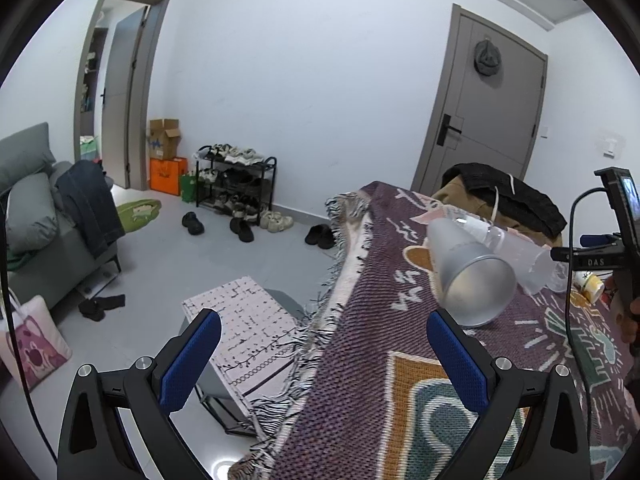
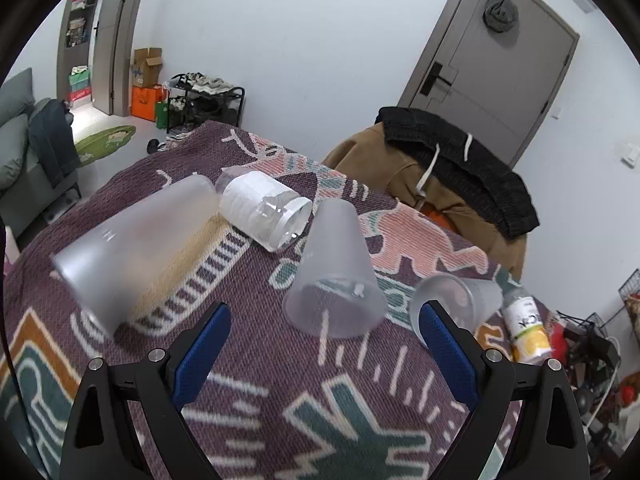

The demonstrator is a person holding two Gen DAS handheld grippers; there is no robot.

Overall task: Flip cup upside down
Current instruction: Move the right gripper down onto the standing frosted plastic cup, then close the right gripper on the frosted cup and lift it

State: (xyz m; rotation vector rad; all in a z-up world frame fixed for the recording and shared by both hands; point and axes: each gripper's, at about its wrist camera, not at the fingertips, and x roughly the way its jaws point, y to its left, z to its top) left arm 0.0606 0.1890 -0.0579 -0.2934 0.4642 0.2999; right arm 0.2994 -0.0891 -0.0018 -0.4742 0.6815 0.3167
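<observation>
Blue-padded fingers (image 1: 192,360) of the left claw (image 1: 324,356) are seen spread wide in the left wrist view, with nothing held between them. Its left finger hangs over the floor (image 1: 168,264) and a patterned stool (image 1: 244,336); its right finger lies over the purple woven blanket (image 1: 360,380) that covers the surface. A frosted cup (image 1: 468,272) is seen just beyond the right finger, on its side or tilted, its wide mouth turned toward the camera. A clear bottle (image 1: 516,248) lies behind it, and the other gripper's handle (image 1: 600,256) shows at the right edge. A shoe rack (image 1: 236,178), a grey sofa (image 1: 32,208) and a grey door (image 1: 484,120) are seen beyond.

In the right wrist view the right claw (image 2: 324,344) is likewise wide open and empty, held above the blanket (image 2: 280,412). One cup (image 2: 336,280) stands mouth down on the blanket between and just beyond the fingers. A second cup (image 2: 136,248), blurred, is seen tilted at the left; whether it touches the blanket cannot be told. A third cup (image 2: 456,300) lies on its side behind the right finger (image 2: 448,356), beside a small yellow-labelled bottle (image 2: 526,332). A clear bottle with a white label (image 2: 264,208) lies on its side farther back. Brown and black clothing (image 2: 460,160) is piled at the far edge.
</observation>
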